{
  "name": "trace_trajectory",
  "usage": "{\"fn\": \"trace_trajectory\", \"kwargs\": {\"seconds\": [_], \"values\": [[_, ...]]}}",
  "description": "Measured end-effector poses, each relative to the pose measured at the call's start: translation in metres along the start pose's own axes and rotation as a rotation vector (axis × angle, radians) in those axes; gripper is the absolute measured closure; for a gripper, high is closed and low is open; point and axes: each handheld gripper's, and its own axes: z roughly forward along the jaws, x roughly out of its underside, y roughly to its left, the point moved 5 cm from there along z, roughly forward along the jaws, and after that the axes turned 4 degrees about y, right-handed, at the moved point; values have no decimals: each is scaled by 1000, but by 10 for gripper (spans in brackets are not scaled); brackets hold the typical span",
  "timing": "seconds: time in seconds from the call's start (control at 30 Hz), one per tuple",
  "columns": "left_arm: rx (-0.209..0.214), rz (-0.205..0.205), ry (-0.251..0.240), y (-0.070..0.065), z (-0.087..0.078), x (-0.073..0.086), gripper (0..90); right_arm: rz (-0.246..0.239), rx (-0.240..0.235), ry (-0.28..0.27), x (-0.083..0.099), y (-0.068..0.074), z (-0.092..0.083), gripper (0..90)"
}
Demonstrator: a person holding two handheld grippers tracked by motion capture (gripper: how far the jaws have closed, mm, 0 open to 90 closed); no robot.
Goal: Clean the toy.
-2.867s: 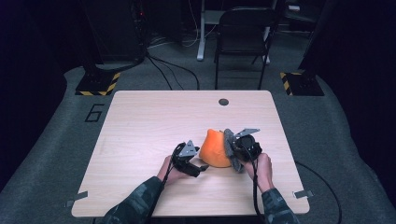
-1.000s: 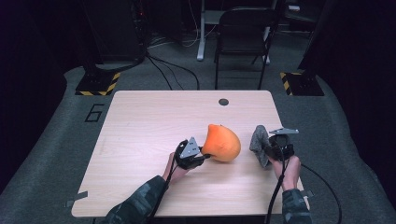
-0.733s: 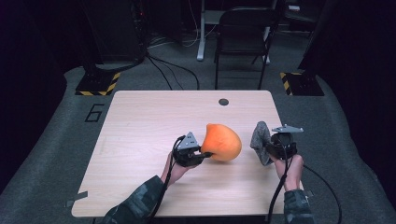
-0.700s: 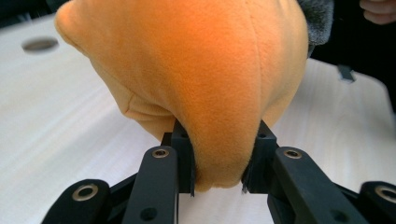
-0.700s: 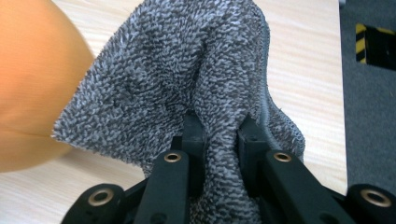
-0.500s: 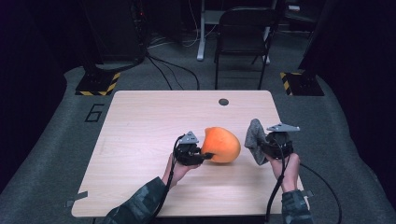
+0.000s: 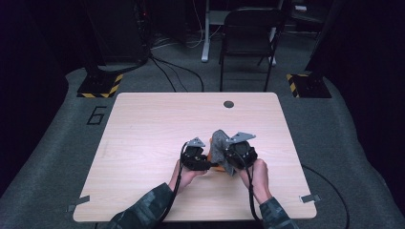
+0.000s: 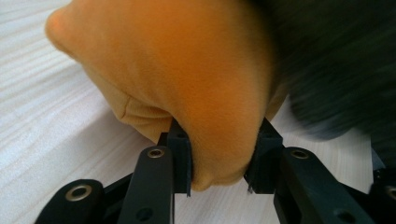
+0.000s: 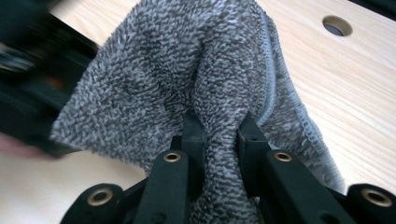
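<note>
A soft orange fabric object [image 8: 187,84] rests on the wooden table [image 7: 157,129]. My left gripper [image 8: 219,161] is shut on a bulge of its lower edge, and its jaws have just been opening a little with the fabric still pinched between the pads. In the high view the orange object [image 7: 218,167] peeks out between the left gripper [image 7: 205,162] and the right gripper [image 7: 230,160]. My right gripper [image 9: 217,135] is shut on a fold of a grey terry cloth [image 9: 187,70]. The cloth [image 7: 219,142] stands up against the orange object and covers most of it.
A round cable hole [image 7: 229,104] sits near the table's far edge, also seen as the hole [image 9: 337,25] in the right gripper view. A black chair [image 7: 248,28] stands behind the table. Bare tabletop lies to the left and ahead of the hands.
The right gripper has carried the grey cloth leftward from the table's right side onto the orange object. The left gripper has stayed in place on the orange object.
</note>
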Motion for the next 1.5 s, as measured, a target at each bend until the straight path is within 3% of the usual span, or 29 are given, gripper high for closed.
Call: {"fn": "trace_trajectory", "kwargs": {"seconds": [0.07,0.2,0.4,0.67,0.97,1.23,1.37,1.5], "values": [[7,-2,0,2,1,2,642,-8,-4,9,3,-1,8,774],[-19,47,6,0,2,2,593,-10,1,3,5,-3,10,776],[-19,57,1,1,2,4,612,-21,1,4,7,-6,12,777],[-40,90,7,-4,3,3,619,16,7,25,23,-19,2,777],[-30,89,-1,-2,4,3,623,76,-8,74,36,-44,2,776],[-22,82,-7,-2,4,2,623,119,12,103,47,-60,7,775],[-21,86,-13,-2,4,2,623,162,27,130,58,-71,16,775],[-20,83,-15,-3,4,1,623,171,45,148,62,-75,25,775]]}}
